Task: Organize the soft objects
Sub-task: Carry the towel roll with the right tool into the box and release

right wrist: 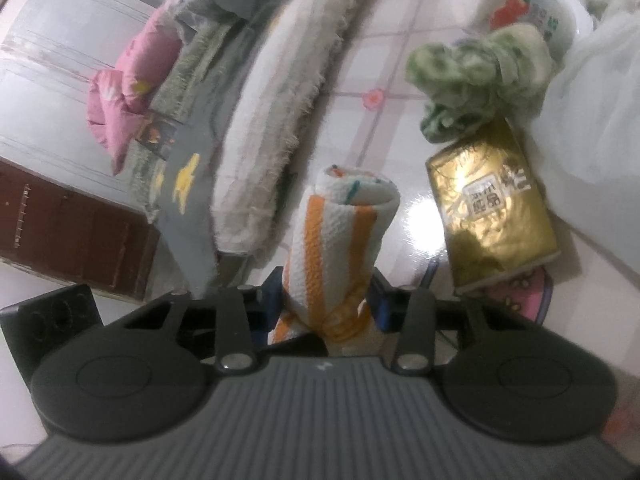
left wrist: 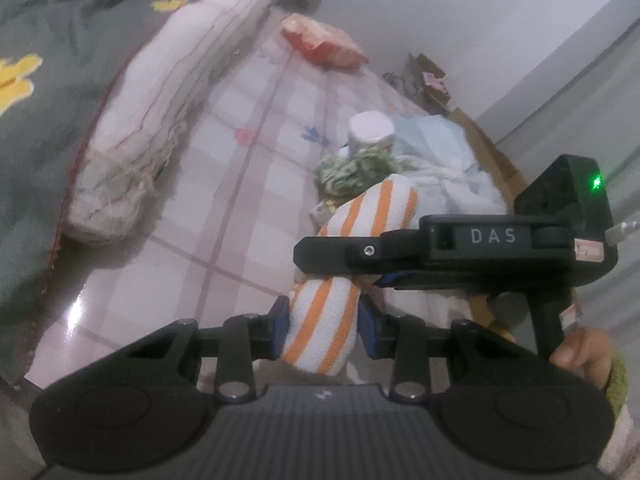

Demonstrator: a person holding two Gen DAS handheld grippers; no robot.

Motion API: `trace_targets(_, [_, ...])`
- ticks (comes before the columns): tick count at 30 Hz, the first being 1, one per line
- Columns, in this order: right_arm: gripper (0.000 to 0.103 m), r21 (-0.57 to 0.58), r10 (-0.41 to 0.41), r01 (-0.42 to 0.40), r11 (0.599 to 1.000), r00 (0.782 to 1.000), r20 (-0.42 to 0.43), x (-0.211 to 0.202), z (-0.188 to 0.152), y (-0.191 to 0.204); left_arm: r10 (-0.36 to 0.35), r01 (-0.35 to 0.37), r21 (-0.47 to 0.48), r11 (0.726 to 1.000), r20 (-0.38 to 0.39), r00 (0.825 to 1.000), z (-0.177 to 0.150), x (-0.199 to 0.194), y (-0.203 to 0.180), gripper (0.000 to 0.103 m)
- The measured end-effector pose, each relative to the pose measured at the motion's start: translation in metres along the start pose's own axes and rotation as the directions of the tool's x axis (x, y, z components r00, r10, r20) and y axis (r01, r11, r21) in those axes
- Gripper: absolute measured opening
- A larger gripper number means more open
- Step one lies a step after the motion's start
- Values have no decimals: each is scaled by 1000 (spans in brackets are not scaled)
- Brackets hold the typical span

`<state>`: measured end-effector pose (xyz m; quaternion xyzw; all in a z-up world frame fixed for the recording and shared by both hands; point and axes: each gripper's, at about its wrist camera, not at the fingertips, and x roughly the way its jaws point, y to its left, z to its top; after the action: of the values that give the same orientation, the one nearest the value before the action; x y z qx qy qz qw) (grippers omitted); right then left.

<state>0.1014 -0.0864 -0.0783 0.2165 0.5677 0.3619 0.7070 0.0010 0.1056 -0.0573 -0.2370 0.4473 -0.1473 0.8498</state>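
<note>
A rolled white towel with orange stripes [left wrist: 372, 208] lies on the glossy pink-checked cloth [left wrist: 224, 216]. My left gripper [left wrist: 322, 328] is shut on its near end, blue pads pressing both sides. In the left wrist view my right gripper [left wrist: 344, 268] reaches in from the right and crosses the roll at its middle, a hand on its handle. In the right wrist view the towel [right wrist: 332, 232] stands out forward between the fingers of the right gripper [right wrist: 326, 300], whose pads squeeze its lower part.
A long folded white cloth [left wrist: 160, 128] lies left of the roll beside a grey quilt [left wrist: 40, 40]. A green knitted cloth [right wrist: 476, 76], a gold packet [right wrist: 492, 208], a white-lidded jar [left wrist: 370, 128] and a plastic bag [left wrist: 440, 176] crowd the right. A red-and-white bag [left wrist: 320, 40] lies farther back.
</note>
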Motion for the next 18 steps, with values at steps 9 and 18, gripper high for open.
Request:
trace_targets(9, [37, -90, 55, -40, 995, 985, 164, -73, -1, 13, -68, 55, 163, 985, 74, 995, 19, -12, -65, 37])
trace_targets(18, [35, -72, 30, 2, 997, 900, 436, -203, -12, -23, -247, 215, 389, 896, 35, 968, 38, 27, -173, 49])
